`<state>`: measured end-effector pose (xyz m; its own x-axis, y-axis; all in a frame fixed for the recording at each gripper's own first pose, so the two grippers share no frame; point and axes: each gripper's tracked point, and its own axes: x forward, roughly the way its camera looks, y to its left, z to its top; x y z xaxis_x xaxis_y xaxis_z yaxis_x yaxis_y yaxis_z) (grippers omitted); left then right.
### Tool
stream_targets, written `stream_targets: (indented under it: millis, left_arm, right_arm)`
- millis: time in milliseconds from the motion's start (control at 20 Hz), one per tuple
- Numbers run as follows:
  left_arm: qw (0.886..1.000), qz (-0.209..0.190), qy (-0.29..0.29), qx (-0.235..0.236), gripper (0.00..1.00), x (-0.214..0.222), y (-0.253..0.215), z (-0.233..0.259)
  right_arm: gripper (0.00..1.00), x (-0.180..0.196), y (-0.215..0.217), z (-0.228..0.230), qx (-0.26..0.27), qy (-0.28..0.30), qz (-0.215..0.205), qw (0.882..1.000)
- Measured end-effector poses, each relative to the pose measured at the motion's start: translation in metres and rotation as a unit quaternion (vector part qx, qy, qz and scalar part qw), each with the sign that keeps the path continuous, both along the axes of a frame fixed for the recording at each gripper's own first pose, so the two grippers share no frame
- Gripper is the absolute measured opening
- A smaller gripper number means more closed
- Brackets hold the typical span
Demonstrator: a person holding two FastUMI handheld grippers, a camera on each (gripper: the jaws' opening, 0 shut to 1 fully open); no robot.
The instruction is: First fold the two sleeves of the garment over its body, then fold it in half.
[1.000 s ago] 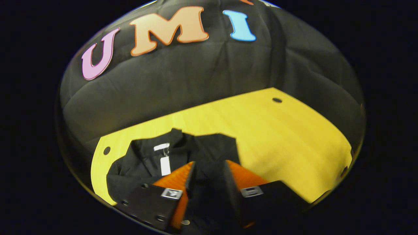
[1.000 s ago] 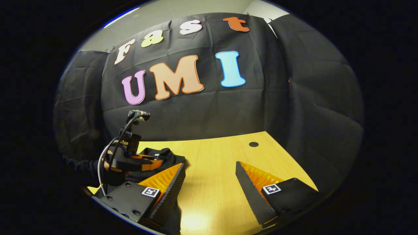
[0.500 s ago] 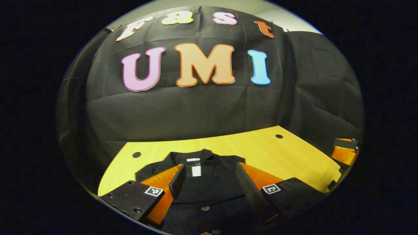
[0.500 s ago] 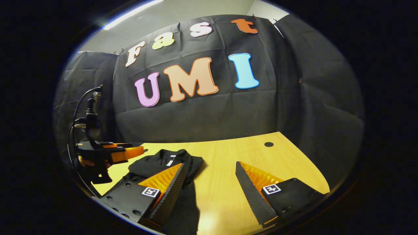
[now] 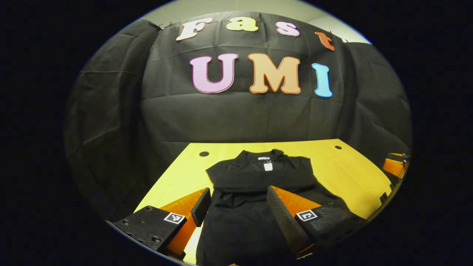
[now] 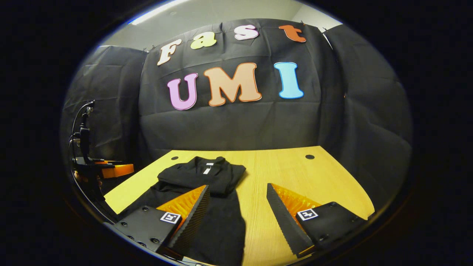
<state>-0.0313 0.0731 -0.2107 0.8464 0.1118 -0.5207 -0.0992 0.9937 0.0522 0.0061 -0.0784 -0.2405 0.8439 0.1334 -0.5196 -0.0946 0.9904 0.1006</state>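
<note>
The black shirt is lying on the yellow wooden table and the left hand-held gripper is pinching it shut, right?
Not quite. The black shirt does lie on the yellow wooden table, but the left hand-held gripper is open, its fingers apart above the cloth and pinching nothing. The left gripper view shows this.

Both views face the booth wall, sharing the garment [image 5: 255, 177] [image 6: 207, 177].

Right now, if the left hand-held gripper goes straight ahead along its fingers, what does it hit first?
Most likely the black garment: it lies on the yellow table right between and ahead of the open left hand-held gripper. Depth is unclear; if held level it may pass over the garment toward the booth wall.
</note>
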Motion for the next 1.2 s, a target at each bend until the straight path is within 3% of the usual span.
stream_targets:
  millis: [250, 550, 600, 850, 1000, 1050, 1100, 1200]
  left_arm:
    - [0.998, 0.027, 0.055, -0.005, 0.94, -0.056, 0.026, -0.043]
    - [0.990, 0.038, 0.136, -0.005, 0.94, -0.116, 0.044, -0.100]
    - [0.988, 0.041, 0.148, -0.009, 0.94, -0.125, 0.044, -0.107]
    - [0.980, 0.048, 0.192, -0.016, 0.95, -0.160, 0.049, -0.142]
    - [0.981, 0.052, 0.187, -0.025, 0.95, -0.167, 0.051, -0.149]
    - [0.980, 0.053, 0.189, -0.031, 1.00, -0.168, 0.052, -0.152]
    - [0.981, 0.051, 0.185, -0.035, 0.95, -0.170, 0.051, -0.153]
    - [0.983, 0.045, 0.176, -0.034, 0.96, -0.170, 0.050, -0.155]
  right_arm:
    - [0.98, -0.042, 0.010, -0.042, -0.025, 0.047, 0.006, 0.999]
    - [1.00, -0.099, 0.004, -0.112, -0.072, 0.132, 0.009, 0.989]
    - [0.94, -0.101, 0.005, -0.120, -0.078, 0.146, 0.010, 0.986]
    - [0.98, -0.122, 0.003, -0.150, -0.077, 0.191, -0.001, 0.979]
    - [0.98, -0.126, 0.004, -0.163, -0.075, 0.202, -0.008, 0.977]
    - [0.98, -0.127, 0.006, -0.167, -0.073, 0.205, -0.008, 0.976]
    - [0.98, -0.130, 0.008, -0.172, -0.071, 0.211, -0.007, 0.975]
    - [0.98, -0.137, 0.014, -0.181, -0.076, 0.230, 0.002, 0.970]
